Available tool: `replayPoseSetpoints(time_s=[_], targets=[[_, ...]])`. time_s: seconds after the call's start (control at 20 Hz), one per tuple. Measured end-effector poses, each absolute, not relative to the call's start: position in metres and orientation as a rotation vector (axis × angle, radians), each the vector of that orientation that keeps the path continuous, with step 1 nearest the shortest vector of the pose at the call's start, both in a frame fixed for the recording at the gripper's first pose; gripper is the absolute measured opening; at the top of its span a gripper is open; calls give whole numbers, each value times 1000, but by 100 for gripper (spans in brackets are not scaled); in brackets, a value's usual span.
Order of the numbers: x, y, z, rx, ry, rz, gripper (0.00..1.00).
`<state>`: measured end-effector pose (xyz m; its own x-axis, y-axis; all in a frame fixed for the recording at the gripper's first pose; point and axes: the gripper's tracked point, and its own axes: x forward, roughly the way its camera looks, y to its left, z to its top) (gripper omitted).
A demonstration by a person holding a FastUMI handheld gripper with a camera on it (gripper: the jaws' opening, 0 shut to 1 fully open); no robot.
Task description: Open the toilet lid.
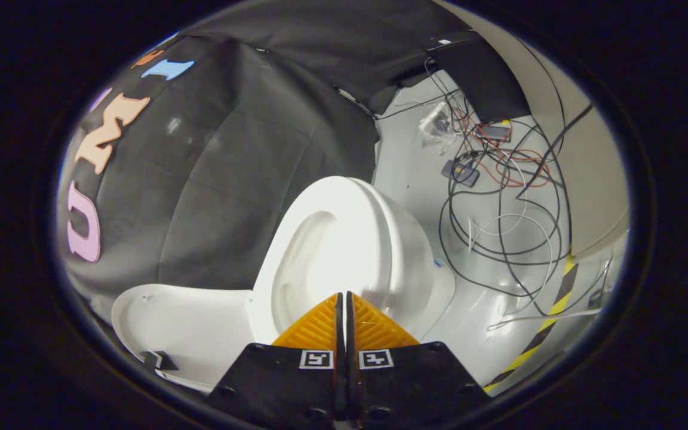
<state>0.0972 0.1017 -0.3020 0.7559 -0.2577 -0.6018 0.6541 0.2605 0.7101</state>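
A white toilet stands against the black cloth wall, seen from above at a tilt. Its seat ring and bowl opening show just beyond my fingers. The white lid is swung back away from the seat, its inner face toward me, with a small dark bumper near its edge. My gripper hovers over the front of the bowl, its two fingers pressed together with nothing between them.
A tangle of black, white and red cables lies on the pale floor beyond the toilet, with small electronic boxes among them. A yellow-and-black hazard tape strip runs along the floor by the beige wall.
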Motion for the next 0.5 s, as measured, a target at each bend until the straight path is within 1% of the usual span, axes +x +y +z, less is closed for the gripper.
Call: replayPoseSetpoints(time_s=[0.2, 0.5], targets=[[97, 94, -291, 1125, 379, -637, 1], [107, 84, -254, 1050, 315, -595, 2]])
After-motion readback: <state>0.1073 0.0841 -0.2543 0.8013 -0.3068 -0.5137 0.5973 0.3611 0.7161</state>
